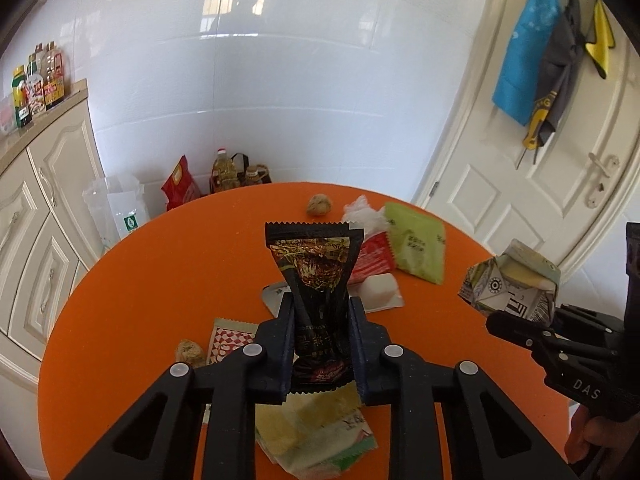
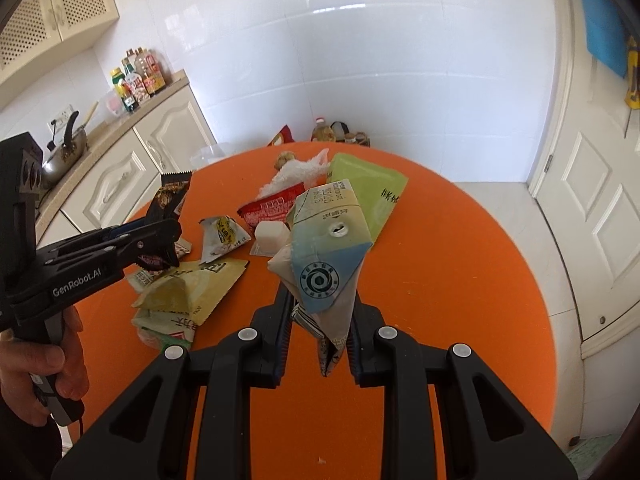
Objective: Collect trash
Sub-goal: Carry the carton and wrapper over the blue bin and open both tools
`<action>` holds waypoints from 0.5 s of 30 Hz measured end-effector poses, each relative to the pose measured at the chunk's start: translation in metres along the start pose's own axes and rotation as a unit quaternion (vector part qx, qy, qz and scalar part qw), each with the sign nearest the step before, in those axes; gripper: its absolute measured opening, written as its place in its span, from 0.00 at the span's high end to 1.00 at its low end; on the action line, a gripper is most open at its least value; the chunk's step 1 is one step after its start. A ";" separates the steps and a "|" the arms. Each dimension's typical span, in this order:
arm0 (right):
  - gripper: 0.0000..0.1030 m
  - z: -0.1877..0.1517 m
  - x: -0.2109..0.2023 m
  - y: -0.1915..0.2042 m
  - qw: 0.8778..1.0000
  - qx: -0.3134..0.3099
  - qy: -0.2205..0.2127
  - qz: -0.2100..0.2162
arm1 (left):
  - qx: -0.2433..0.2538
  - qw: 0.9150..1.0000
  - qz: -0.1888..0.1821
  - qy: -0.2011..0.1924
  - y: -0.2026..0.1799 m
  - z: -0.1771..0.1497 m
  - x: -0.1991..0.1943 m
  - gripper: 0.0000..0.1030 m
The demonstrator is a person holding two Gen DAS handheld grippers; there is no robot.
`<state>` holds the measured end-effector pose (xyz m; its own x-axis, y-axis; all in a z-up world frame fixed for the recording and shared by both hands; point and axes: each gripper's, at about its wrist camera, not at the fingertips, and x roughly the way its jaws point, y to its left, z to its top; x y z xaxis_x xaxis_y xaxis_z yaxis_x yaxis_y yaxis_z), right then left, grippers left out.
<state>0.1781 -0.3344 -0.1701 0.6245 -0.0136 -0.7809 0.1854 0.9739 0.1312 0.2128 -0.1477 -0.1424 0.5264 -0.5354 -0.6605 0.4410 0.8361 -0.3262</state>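
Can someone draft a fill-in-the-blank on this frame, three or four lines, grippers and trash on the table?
1. The left gripper is shut on a ____ snack wrapper.
2. The right gripper is shut on a crushed drink ____, printed blue and white.
3. The round table under the trash is ____ in colour.
4. The flat packet lying beyond the held carton is ____.

Missing words: black; carton; orange; green
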 end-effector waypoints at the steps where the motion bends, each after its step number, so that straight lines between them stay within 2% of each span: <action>1: 0.77 0.000 -0.005 0.000 1.000 0.000 -0.003 0.000 | 0.001 1.000 -0.004 -0.003 -0.001 -0.001 -0.006 0.81; 9: 0.77 -0.001 -0.050 0.000 0.999 -0.002 -0.036 -0.003 | 0.013 0.999 -0.033 -0.026 -0.016 -0.024 -0.058 0.86; 15: 0.77 -0.009 -0.071 -0.005 0.999 0.000 -0.044 -0.007 | 0.011 0.999 -0.047 -0.018 -0.023 -0.039 -0.068 0.87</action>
<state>0.1266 -0.3361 -0.1208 0.6858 -0.0463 -0.7263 0.1935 0.9736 0.1207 0.1380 -0.1257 -0.1164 0.5074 -0.6161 -0.6025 0.5054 0.7791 -0.3710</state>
